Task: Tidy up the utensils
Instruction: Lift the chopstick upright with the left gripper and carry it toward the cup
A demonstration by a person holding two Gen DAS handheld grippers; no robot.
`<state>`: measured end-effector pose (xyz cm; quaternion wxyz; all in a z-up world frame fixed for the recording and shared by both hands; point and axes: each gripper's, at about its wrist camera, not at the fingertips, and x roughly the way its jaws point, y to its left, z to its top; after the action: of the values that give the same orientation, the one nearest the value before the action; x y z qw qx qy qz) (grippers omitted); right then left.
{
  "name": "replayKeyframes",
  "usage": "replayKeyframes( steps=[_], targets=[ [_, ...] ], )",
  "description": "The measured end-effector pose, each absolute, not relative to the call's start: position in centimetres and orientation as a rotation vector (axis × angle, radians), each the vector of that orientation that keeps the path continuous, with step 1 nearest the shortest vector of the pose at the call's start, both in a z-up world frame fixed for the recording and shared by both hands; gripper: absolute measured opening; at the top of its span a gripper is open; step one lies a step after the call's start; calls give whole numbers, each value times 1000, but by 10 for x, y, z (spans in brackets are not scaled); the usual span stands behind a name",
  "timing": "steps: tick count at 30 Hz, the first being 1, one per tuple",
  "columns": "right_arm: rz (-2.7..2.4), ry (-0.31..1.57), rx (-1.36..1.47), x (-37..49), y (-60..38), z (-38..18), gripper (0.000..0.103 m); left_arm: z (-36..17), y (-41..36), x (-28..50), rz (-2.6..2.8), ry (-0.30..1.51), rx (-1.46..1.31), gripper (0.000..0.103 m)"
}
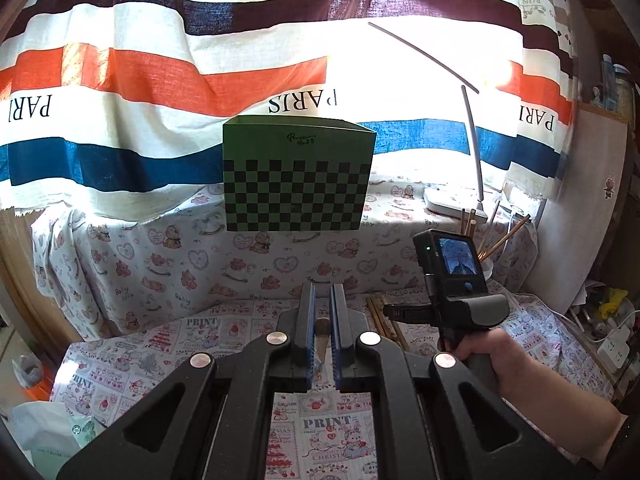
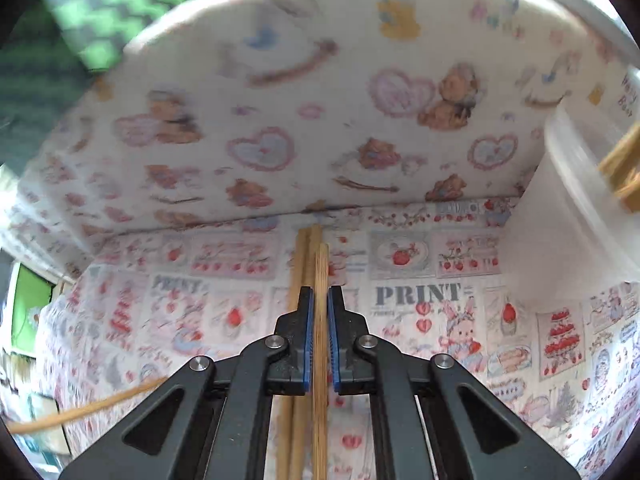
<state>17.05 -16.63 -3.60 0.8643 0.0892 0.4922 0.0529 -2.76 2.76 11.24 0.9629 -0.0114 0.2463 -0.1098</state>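
In the left wrist view my left gripper (image 1: 323, 290) is shut on a wooden chopstick (image 1: 322, 330), seen end-on between the blue pads. In the right wrist view my right gripper (image 2: 320, 292) points down at the printed cloth, its pads closed against a single chopstick (image 2: 321, 268). Two more chopsticks (image 2: 303, 256) lie side by side on the cloth just under and left of it. A white cup (image 2: 560, 216) holding several chopsticks (image 2: 624, 168) stands to the right. The left view shows the right gripper's body (image 1: 452, 280) in a hand, over the loose chopsticks (image 1: 380, 316), with the cup (image 1: 489, 266) behind it.
A green checkered box (image 1: 298, 176) stands on the raised ledge covered in bear-print cloth (image 1: 160, 256). A white desk lamp (image 1: 472, 140) rises at the back right. A power strip (image 1: 612, 344) lies beyond the table's right edge. Another chopstick (image 2: 80, 412) crosses the right view's lower left.
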Motion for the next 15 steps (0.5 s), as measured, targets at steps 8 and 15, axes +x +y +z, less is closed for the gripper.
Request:
replayKeyframes(
  steps=[8,15],
  targets=[
    [303,720,143,77,-173,53,8,137,14,-34,-217,474,-12,6],
    [313,429,172,12,-226,136,8,162,-38,-28,-333,450,41,6]
  ],
)
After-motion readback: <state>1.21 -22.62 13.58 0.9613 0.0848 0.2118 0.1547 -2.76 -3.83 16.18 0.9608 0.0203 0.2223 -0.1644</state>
